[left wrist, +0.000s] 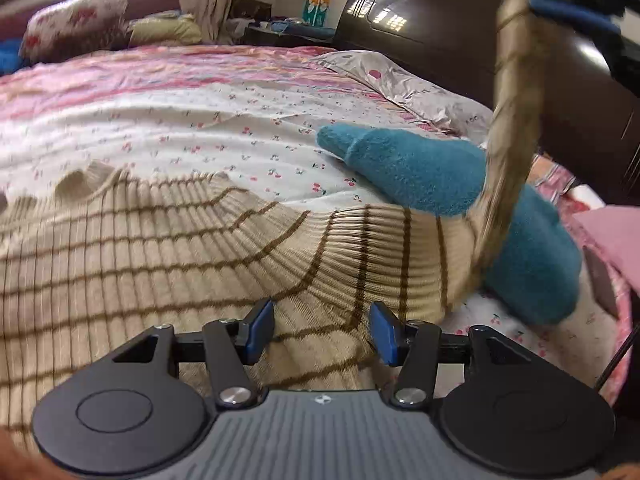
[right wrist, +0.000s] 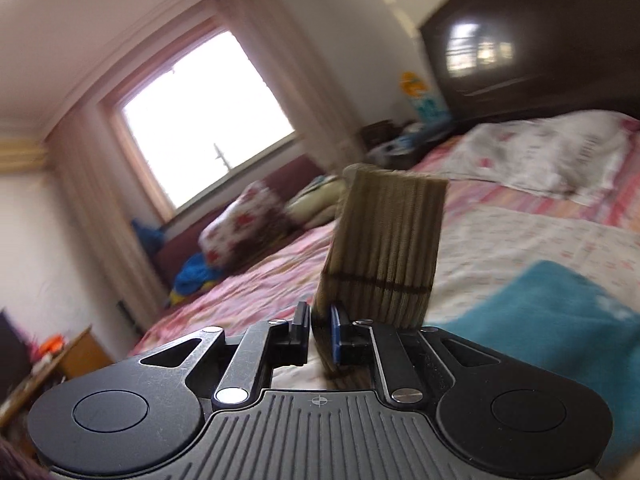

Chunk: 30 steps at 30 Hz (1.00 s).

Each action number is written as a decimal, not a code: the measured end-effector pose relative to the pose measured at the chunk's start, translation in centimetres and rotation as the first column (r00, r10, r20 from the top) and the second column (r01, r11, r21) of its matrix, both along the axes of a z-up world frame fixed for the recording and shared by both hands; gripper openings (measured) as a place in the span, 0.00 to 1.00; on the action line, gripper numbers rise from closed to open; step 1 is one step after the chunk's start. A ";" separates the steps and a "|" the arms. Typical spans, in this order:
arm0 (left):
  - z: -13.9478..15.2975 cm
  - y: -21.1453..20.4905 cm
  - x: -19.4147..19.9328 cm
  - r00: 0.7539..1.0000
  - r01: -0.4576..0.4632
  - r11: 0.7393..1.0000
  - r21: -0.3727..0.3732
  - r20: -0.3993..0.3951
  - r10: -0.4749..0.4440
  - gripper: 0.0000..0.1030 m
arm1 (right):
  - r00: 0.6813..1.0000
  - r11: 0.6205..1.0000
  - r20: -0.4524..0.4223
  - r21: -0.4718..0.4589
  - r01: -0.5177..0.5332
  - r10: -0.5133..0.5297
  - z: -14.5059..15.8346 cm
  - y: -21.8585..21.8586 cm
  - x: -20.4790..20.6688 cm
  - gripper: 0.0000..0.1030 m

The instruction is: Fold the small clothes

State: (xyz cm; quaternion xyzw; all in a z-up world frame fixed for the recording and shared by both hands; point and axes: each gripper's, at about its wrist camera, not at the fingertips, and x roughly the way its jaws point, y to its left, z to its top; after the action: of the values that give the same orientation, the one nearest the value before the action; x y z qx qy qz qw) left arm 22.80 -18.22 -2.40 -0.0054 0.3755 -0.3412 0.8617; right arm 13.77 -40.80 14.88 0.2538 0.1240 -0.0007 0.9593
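Observation:
A beige ribbed sweater with thin brown stripes (left wrist: 168, 248) lies spread on the bed. My left gripper (left wrist: 322, 330) is open and hovers low over its near part, touching nothing. One sleeve (left wrist: 516, 120) is lifted up at the right, blurred. In the right wrist view my right gripper (right wrist: 320, 330) is shut on that sleeve's cuff (right wrist: 384, 248), which stands up beyond the fingers. A teal fuzzy garment (left wrist: 420, 168) lies on the bed beside the sweater, partly behind the sleeve; it also shows in the right wrist view (right wrist: 552, 320).
The bed has a white cherry-print sheet (left wrist: 200, 128) and a pink striped cover (left wrist: 140, 68). A pillow (left wrist: 400, 80) lies by the dark headboard (left wrist: 440, 20). Floral cushions (left wrist: 76, 20) sit under the window (right wrist: 208, 112). A pink object (left wrist: 612, 232) is at the right edge.

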 end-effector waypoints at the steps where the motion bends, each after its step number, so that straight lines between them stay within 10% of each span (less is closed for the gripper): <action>1: 0.0 0.4 0.0 1.000 -0.001 1.000 -0.008 -0.005 0.001 0.55 | 0.999 0.999 0.002 -0.012 -0.034 0.034 0.3 1.1 0.5 0.09; 7: 0.8 4.5 -1.6 0.999 -0.025 1.000 -0.011 0.020 0.026 0.55 | 0.975 0.968 -0.064 -0.121 -0.220 0.213 0.5 8.2 3.6 0.04; 13: 0.0 7.0 -3.1 0.999 -0.048 0.997 -0.053 -0.008 0.047 0.55 | 0.958 0.927 -0.256 -0.310 -0.211 0.133 -3.0 8.4 4.6 0.13; 26: -0.4 7.5 -3.2 0.996 -0.059 0.992 -0.112 -0.068 0.052 0.55 | 0.838 0.669 -0.542 -0.602 -0.435 0.058 -12.9 12.4 13.3 0.24; 30: -0.3 8.1 -3.4 0.995 -0.066 0.990 -0.127 -0.076 0.057 0.55 | 0.830 0.724 -0.557 -0.562 -0.399 0.025 -12.7 11.0 14.5 0.06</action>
State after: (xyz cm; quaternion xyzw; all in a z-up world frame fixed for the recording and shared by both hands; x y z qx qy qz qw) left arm 19.42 -10.16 -2.73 -0.0853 0.3831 -0.3379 0.8555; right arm 28.25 -29.76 2.19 -0.1266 0.3956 0.0026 0.9097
